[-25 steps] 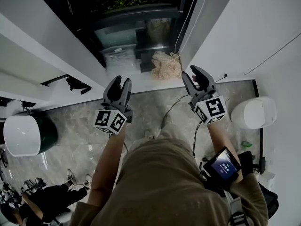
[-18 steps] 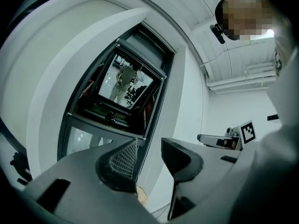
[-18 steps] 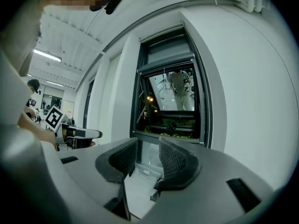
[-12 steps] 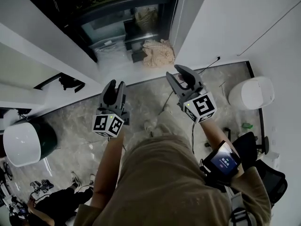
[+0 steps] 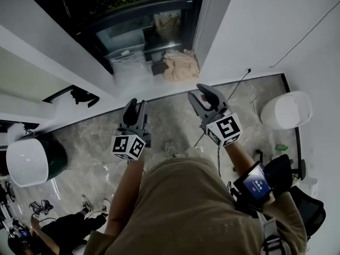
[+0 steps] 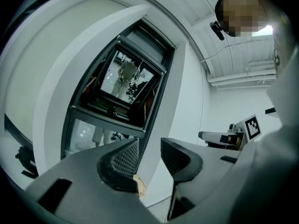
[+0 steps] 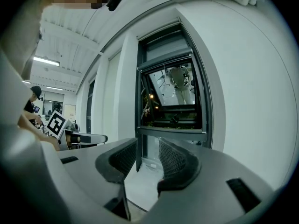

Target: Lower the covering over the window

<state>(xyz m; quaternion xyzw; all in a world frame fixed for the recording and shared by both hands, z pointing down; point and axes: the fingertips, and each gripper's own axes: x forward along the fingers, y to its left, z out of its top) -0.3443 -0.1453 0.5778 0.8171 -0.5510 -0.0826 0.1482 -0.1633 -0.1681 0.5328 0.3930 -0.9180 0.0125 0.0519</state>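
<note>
Here left gripper [image 5: 136, 104], right gripper [image 5: 201, 93] short of window [image 5: 139, 32].

Honestly, there's no text or number here you can actually read. The closest thing is the black-and-white square code patterns on the left marker cube [image 5: 128, 146] behind the left gripper [image 5: 136, 105], and on the right marker cube [image 5: 225, 129] behind the right gripper [image 5: 202, 93]. They're just blocky patterns, no letters. The phone screen [image 5: 256, 185] strapped to the person's right forearm shows a few lines of light text, way too small to make out.
</note>
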